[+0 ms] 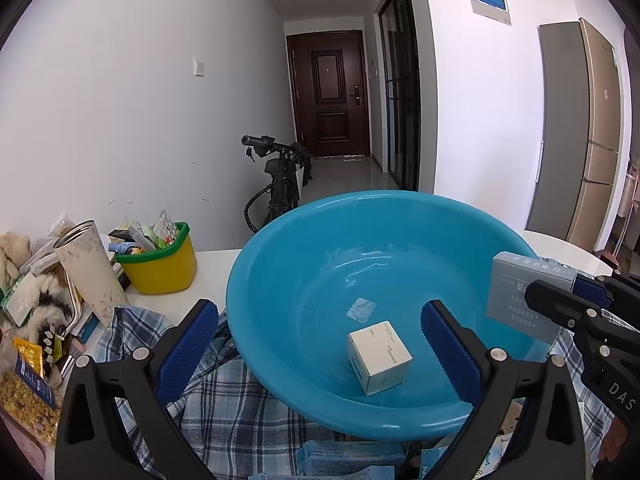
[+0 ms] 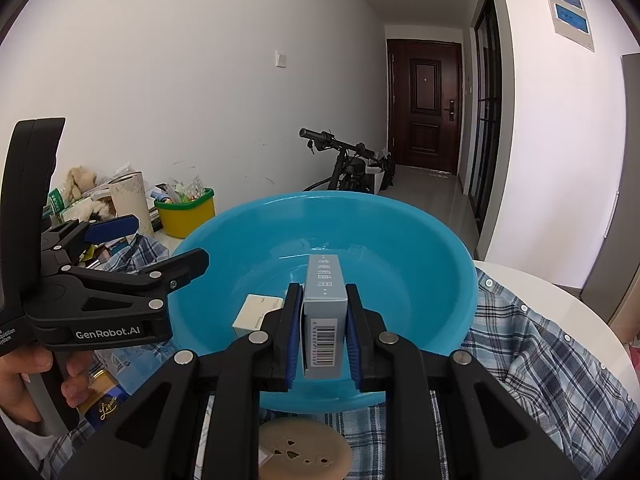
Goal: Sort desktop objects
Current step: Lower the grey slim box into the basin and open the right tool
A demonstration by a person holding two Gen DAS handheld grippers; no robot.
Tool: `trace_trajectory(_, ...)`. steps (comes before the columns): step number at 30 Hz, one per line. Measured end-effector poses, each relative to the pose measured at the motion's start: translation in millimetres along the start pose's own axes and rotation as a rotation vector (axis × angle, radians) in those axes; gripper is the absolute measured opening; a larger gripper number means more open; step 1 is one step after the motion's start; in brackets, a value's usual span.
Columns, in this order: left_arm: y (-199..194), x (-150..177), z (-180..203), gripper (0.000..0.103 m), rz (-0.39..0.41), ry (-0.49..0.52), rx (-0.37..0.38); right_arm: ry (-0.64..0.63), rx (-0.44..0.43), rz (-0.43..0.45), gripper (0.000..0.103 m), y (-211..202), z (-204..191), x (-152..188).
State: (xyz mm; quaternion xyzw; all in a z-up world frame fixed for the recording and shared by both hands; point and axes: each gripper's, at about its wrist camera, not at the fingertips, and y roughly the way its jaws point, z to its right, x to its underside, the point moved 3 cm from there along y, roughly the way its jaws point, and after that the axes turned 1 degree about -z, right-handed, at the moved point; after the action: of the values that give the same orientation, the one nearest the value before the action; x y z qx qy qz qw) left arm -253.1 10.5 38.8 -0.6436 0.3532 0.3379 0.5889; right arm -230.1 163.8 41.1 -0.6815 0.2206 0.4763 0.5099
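Your right tongs point(image 2: 323, 334) are clenched on the grey-blue box point(image 2: 325, 308), carried upright over the near side of the blue basin point(image 2: 440, 248); you look mid-delivery, with one white carton point(image 1: 379, 356) already lying on the basin floor; your left tongs point(image 1: 320, 344) hang released and empty above the near rim; next call, by my reading, is to lower past the rim and let go right of the carton; plenty of bare basin floor beyond it; the checked shirt point(image 2: 540, 344) crowds the surface around the rim.
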Motion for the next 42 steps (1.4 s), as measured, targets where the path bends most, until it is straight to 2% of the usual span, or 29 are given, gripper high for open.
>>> trace_trajectory(41,-4.1,-2.4,-7.8,0.103,0.011,-0.016,0.003,0.001,-0.006,0.002,0.019,2.2,-1.5,1.5)
trace_trajectory(42,-4.2,-2.5,-7.5,0.103,0.011,-0.017,0.003,-0.001,0.005,0.009,0.024,1.2,-1.3,1.3)
